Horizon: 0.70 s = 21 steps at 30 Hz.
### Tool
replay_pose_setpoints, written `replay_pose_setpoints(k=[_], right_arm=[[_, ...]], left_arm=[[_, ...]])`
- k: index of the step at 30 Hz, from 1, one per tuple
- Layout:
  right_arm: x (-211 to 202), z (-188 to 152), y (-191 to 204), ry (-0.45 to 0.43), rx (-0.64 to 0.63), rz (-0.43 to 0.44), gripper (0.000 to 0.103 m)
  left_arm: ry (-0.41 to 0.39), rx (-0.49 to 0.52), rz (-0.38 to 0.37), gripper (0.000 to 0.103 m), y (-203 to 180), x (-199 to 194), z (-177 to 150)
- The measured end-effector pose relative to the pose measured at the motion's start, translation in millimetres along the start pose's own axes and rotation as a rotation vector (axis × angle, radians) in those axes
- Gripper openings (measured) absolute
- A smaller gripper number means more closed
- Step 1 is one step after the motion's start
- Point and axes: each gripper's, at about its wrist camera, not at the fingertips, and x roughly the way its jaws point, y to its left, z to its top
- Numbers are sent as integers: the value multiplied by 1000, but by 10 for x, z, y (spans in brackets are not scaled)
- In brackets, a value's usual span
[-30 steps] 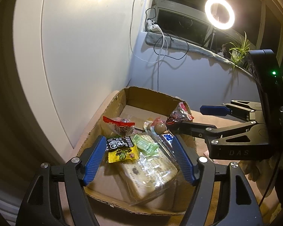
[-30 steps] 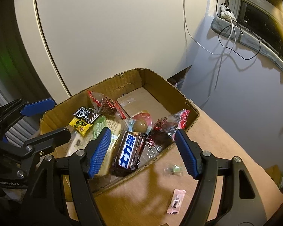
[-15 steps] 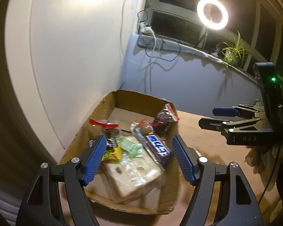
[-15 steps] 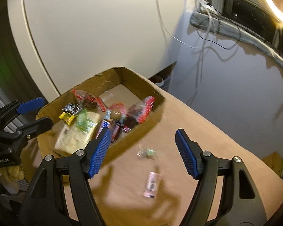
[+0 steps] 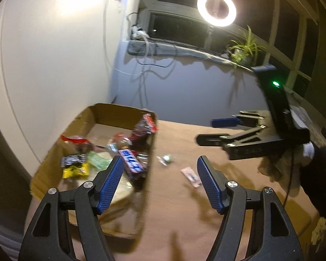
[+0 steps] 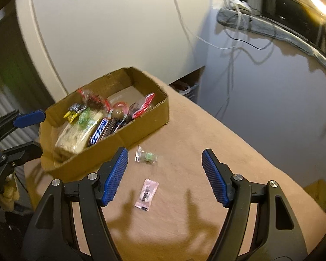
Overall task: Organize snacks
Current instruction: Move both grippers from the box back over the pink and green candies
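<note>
On the left of the brown table (image 6: 206, 134) stands an open cardboard box (image 6: 150, 119), near the white wall. It holds a heap of snacks: a yellow packet (image 6: 70, 115), a green sweet (image 6: 84, 117), a large clear-wrapped pale block (image 6: 74, 134), a dark chocolate bar (image 6: 101, 130) with a blue and white label, a round brown sweet (image 6: 117, 113) and a red-edged wrapper (image 6: 143, 106) leaning on the box's right wall. The left tongs (image 5: 158, 178) hang over the box's right edge, their blue pads apart and nothing between them; they have just been closing a little. Just right of the box, two sweets lie loose on the table: a clear-wrapped green sweet (image 6: 146, 157) and, nearer the camera, a pink packet (image 6: 146, 194). The right tongs (image 6: 164, 177) hover above these two, jaws wide apart and gripping nothing, the pink packet showing between the pads. On the far right, a ring light (image 5: 216, 8) shines above the windowsill.
</note>
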Motion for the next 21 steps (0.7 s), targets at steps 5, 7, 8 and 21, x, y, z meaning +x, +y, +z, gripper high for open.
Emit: replay_pose_setpoints(k=[5,7,8,21], right_arm=[[79,-57,10,18,-73,48,73],[123,-72,-8,29,-88,60,69],[152,-79,-21,35,-94,71,68],[642,-59,20,112,-204,204,49]], left_arm=[[39,18,-44,57,-254,84,-85],[62,21,-63,51,-345,147,-124],[73,21,-72,49,-381,178,-141],[186,-31,-93,35,-516,664,-310]])
